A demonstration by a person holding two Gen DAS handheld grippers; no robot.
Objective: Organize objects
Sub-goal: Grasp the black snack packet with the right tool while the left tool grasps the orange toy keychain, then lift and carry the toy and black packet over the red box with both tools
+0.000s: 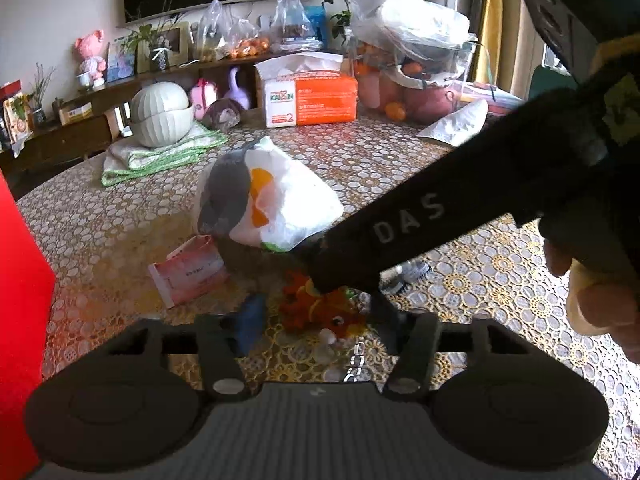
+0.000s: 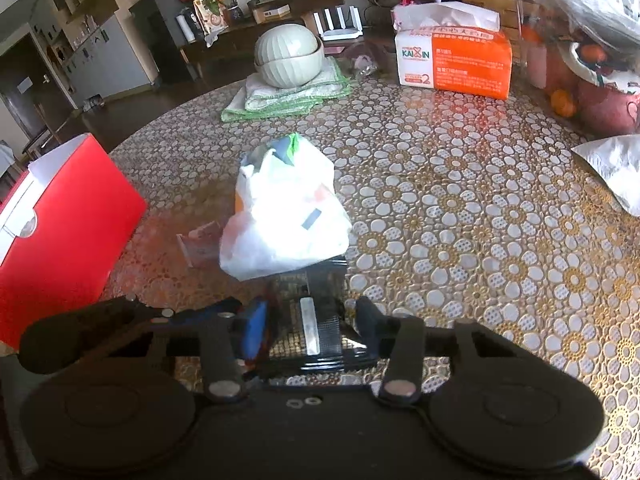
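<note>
Right wrist view | right tool (image 2: 308, 328) clamps black mesh pouch (image 2: 308, 320), probably for sorting | left tool (image 1: 316, 320) spread, empty, above orange toy (image 1: 320, 308).

A home living room; lace-clothed table (image 2: 460, 208), tissue box (image 2: 454, 60), cluttered sideboard (image 1: 120, 88).
</note>
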